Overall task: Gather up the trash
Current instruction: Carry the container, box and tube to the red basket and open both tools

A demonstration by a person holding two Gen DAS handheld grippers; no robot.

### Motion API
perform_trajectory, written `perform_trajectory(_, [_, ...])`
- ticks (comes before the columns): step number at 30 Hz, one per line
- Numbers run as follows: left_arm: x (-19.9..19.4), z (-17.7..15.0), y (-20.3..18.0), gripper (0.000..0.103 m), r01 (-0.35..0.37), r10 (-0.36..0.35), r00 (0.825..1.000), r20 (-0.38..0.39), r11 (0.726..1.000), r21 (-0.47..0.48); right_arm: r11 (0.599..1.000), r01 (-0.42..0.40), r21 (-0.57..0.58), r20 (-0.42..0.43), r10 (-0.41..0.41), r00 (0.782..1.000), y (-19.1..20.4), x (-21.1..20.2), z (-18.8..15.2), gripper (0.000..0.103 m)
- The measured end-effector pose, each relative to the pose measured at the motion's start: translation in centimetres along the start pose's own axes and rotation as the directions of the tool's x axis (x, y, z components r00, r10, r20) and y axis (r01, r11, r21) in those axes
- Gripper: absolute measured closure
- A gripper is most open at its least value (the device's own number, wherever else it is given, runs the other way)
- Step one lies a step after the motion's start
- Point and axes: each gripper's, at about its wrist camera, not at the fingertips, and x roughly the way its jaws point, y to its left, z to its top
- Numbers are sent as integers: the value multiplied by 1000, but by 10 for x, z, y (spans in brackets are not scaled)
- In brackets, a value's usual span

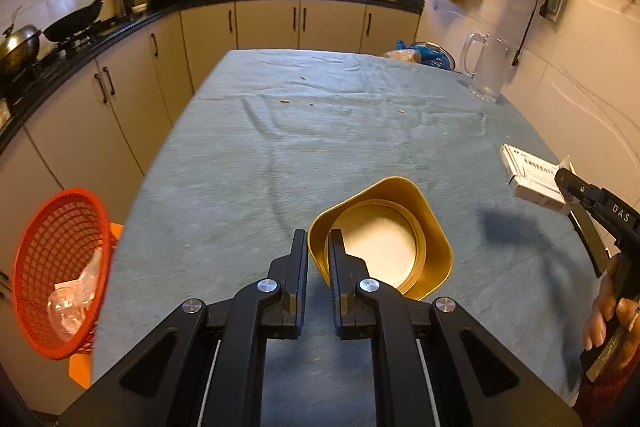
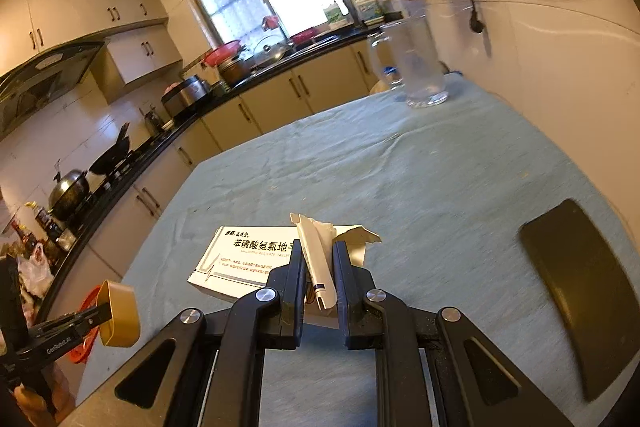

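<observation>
My left gripper (image 1: 318, 247) is shut on the rim of a gold foil takeaway container (image 1: 384, 239), held above the grey-green tablecloth (image 1: 320, 131); it also shows in the right wrist view (image 2: 120, 315). My right gripper (image 2: 316, 259) is shut on the torn flap of a white medicine box (image 2: 248, 259), held over the table; the box also shows at the right of the left wrist view (image 1: 532, 173). A red mesh basket (image 1: 60, 271) with clear plastic trash inside stands off the table's left edge.
A glass pitcher (image 1: 490, 67) stands at the table's far right, near a blue bag (image 1: 428, 53). A dark flat object (image 2: 580, 291) lies on the table at my right. Kitchen counters with pans (image 1: 76, 19) run along the left and back. Small crumbs (image 1: 285, 101) dot the cloth.
</observation>
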Motion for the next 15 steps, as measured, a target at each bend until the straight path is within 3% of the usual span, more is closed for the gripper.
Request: perform_trajectory(15, [-32,-16,53,94,-23,28,998,61,996,-81,989,-109,-101,-80,101,992,89,9,-18,89])
